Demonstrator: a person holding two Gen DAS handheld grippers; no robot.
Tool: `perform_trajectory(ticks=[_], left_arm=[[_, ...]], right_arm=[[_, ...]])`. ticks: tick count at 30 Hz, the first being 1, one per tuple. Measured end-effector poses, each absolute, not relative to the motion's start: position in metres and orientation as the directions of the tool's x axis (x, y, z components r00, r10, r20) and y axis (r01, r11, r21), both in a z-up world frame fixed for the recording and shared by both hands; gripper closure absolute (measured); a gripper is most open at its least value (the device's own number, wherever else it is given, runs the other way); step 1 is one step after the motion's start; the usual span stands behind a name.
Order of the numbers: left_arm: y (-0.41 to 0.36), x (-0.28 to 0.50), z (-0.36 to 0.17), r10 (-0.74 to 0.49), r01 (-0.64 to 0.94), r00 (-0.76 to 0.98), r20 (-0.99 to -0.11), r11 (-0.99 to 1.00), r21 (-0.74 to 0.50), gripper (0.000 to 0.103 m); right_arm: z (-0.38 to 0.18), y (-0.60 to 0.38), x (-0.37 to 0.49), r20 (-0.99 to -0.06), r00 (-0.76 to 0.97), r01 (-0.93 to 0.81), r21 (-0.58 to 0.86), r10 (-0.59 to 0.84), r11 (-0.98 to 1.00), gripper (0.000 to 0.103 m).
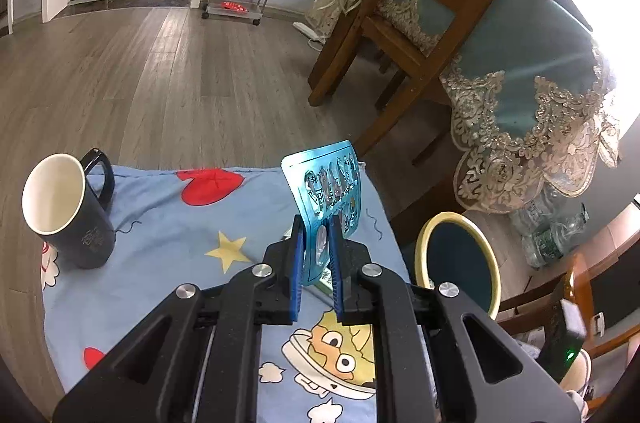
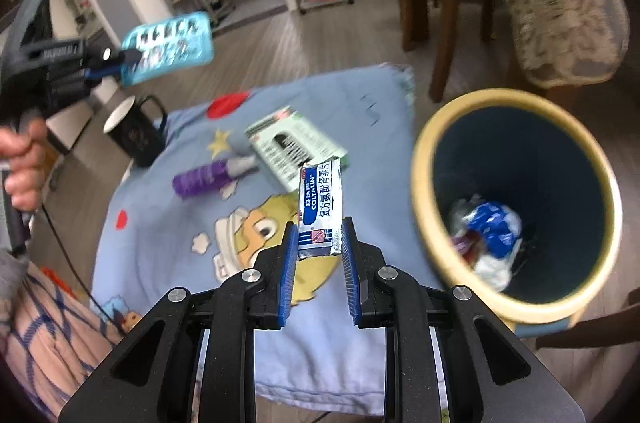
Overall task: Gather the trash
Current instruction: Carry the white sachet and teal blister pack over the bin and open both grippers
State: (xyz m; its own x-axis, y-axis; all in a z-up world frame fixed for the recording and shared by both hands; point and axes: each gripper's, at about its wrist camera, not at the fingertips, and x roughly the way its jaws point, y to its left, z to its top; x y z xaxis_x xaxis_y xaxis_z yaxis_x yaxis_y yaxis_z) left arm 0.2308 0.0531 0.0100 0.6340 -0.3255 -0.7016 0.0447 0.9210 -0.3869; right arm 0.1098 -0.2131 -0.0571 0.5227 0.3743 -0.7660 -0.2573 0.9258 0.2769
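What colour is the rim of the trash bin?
Pale yellow, around a dark teal inside; the trash bin shows best in the right wrist view.

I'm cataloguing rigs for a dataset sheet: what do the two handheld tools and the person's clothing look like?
Both the left tool and the right tool are matte black, with angular linkage arms, silver round pivot bolts and blue ribbed finger pads. A thin black cable trails from the left handle. The person wears pale pink fabric with blue crossing lines.
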Motion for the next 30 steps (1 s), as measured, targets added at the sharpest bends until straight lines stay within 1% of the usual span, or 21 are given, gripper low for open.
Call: perform_trajectory(ticks=[5, 8, 15, 25, 27, 28, 30], left_arm=[[0.036, 0.233, 0.014, -0.360, 0.084, 0.635, -0.684, 0.912, -0.402, 0.092], [0.024, 0.235, 0.016, -0.383, 0.112, 0.631, -0.675, 0.906, -0.409, 0.092], [-0.003, 0.237, 0.018, -0.432, 0.162, 0.617, -0.657, 0.887, -0.432, 0.092], [-0.048, 0.242, 0.020, -0.491, 0.239, 0.584, -0.646, 0.865, -0.442, 0.092], [-0.056, 0.243, 0.020, -0.500, 0.252, 0.577, -0.646, 0.861, -0.442, 0.092], [-0.061, 0.243, 0.019, -0.506, 0.260, 0.572, -0.645, 0.858, -0.443, 0.092], [-0.070, 0.243, 0.019, -0.517, 0.275, 0.564, -0.644, 0.853, -0.443, 0.092]], right_arm=[[-0.040, -0.249, 0.115, -0.748, 0.584, -0.180, 0.258, 0.314, 0.949, 0.080], [-0.038, -0.271, 0.119, -0.751, 0.600, -0.120, 0.257, 0.276, 0.959, 0.080], [-0.055, -0.304, 0.122, -0.781, 0.589, -0.008, 0.249, 0.206, 0.968, 0.080], [-0.086, -0.319, 0.136, -0.841, 0.523, 0.085, 0.213, 0.138, 0.973, 0.079], [-0.091, -0.323, 0.140, -0.853, 0.506, 0.108, 0.210, 0.128, 0.972, 0.077], [-0.093, -0.325, 0.139, -0.856, 0.501, 0.117, 0.212, 0.126, 0.970, 0.072], [-0.092, -0.325, 0.136, -0.855, 0.504, 0.128, 0.211, 0.120, 0.969, 0.068]])
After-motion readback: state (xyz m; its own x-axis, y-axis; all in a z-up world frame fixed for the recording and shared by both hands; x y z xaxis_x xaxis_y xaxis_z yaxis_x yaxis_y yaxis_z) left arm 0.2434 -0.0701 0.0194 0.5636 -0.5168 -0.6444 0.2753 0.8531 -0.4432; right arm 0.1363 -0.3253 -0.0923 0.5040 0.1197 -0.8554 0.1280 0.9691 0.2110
